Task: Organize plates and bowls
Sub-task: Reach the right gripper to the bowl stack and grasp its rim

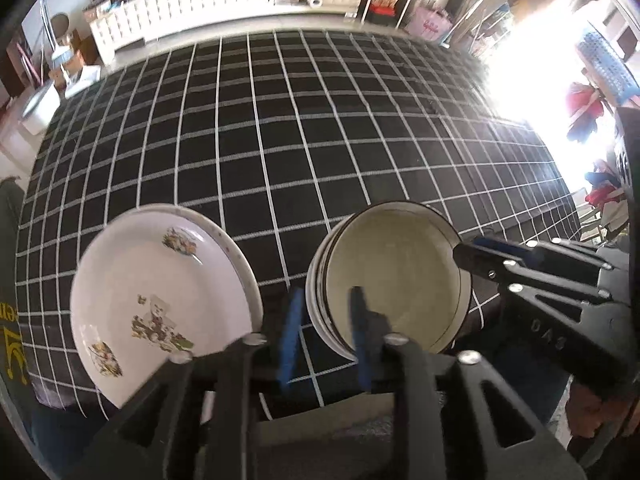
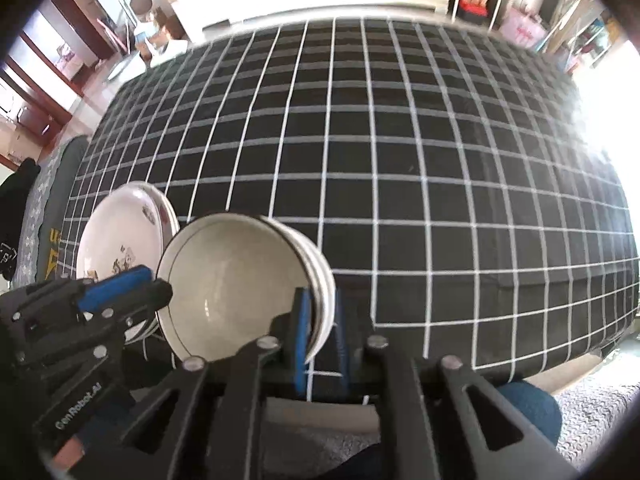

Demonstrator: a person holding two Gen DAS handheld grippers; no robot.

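A: Where are the bowls?
B: Nested in a stack near the front edge of the checked cloth, just right of the stacked plates.
A: Anything in the top bowl?
B: Nothing I can see.
A: And the grippers?
B: The left gripper straddles the stack's left rim; the right gripper straddles its right rim. Whether either is pinching, I cannot tell.

A black cloth with a white grid is covering the counter; white plates are showing floral prints beside cream, dark-rimmed bowls.
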